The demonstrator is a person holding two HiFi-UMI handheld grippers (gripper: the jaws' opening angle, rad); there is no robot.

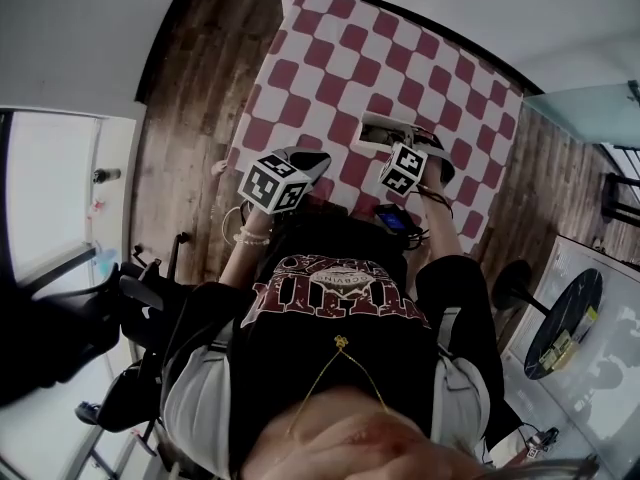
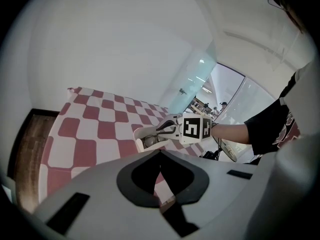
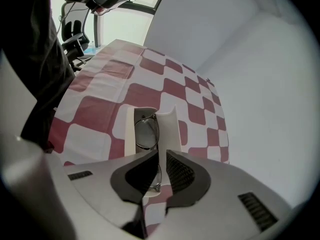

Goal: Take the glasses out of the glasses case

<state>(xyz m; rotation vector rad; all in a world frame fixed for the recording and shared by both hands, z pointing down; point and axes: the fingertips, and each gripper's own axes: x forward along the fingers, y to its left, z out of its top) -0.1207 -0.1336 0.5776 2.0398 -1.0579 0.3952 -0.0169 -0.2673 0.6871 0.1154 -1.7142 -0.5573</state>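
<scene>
While the thin-rimmed metal glasses point(image 3: 146, 132) lie inside the open white glasses case point(image 3: 169, 126) on the red-and-white checked tablecloth point(image 3: 100, 119), the right gripper point(image 3: 161, 154) hangs right over the case's near end. Its jaws are a narrow slit apart, with the near lens showing in the gap. I can't tell whether they touch it. The left gripper point(image 2: 160, 152) is held well back, jaw tips together and empty.

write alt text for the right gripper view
An open white glasses case holding glasses lies on a red and white checked tablecloth, seen past the right gripper. The gripper's jaws are nearly together over the middle of the glasses; whether they grip them is unclear. A pale wall stands behind.
</scene>
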